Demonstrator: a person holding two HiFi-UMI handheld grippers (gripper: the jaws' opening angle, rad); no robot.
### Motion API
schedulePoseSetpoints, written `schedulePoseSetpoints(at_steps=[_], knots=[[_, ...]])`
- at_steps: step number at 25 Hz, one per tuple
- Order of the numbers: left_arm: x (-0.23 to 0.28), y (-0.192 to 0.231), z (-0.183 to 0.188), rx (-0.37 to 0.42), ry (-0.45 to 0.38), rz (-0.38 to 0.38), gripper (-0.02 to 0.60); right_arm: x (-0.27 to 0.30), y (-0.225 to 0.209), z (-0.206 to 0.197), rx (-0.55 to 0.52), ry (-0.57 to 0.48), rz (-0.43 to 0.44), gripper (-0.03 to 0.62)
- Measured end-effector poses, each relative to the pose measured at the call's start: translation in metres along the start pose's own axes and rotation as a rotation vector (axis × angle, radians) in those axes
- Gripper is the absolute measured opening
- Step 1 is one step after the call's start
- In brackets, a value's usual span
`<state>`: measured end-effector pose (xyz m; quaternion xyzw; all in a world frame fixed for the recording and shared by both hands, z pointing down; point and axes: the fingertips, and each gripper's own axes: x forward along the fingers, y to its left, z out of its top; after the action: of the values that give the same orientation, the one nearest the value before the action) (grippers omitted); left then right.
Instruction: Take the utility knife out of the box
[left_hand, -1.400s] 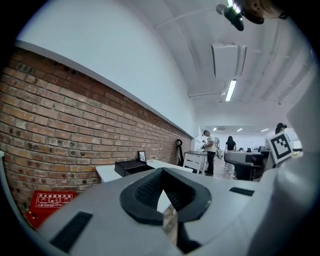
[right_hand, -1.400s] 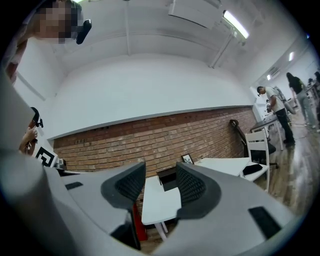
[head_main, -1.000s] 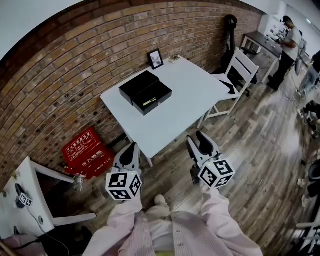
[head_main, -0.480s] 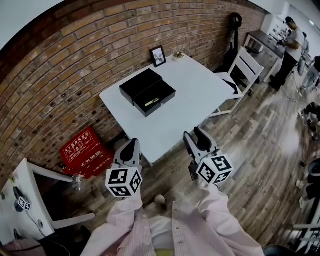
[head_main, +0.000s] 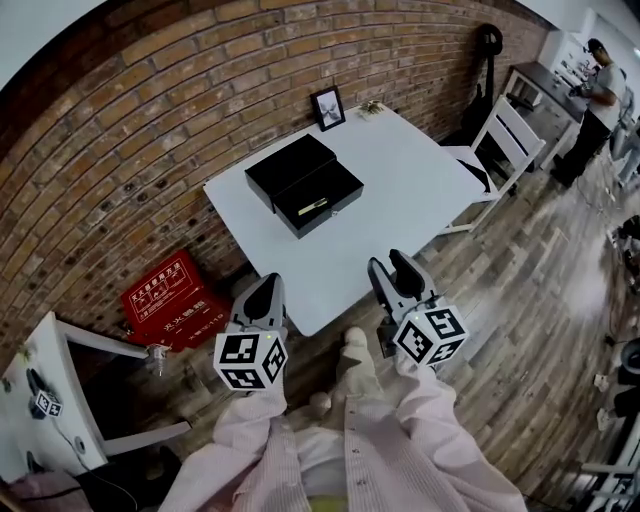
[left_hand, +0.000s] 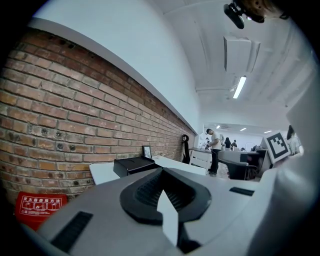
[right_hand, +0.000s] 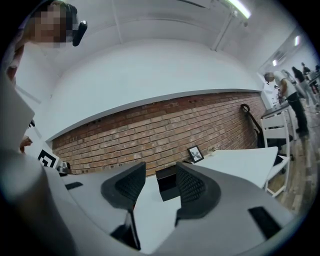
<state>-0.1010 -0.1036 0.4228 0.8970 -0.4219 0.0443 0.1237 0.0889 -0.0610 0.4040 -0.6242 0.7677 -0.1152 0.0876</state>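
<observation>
Right gripper (head_main: 393, 276): jaws apart, nothing between them; the box only lines up far off through the gap. Left gripper (head_main: 262, 295): jaws together, empty. Both hang short of the white table (head_main: 400, 190) at its near edge, touching nothing. I'd call this the approach, with the reach not begun. The black box (head_main: 305, 185) sits open on the table, well apart from both grippers, and the utility knife (head_main: 312, 207) lies inside its open tray. Next I'd carry the right gripper over the tray, set its jaws across the knife body and drop in clear of the walls.
</observation>
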Motion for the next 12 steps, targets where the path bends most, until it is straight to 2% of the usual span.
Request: schedulePoseSetpoints(at_steps=[12], knots=[[0.087,0.022,0.01,-0.05,0.01,0.073,-0.008,0.089,-0.053,0.003,0.011,0.07,0.085,0.173]])
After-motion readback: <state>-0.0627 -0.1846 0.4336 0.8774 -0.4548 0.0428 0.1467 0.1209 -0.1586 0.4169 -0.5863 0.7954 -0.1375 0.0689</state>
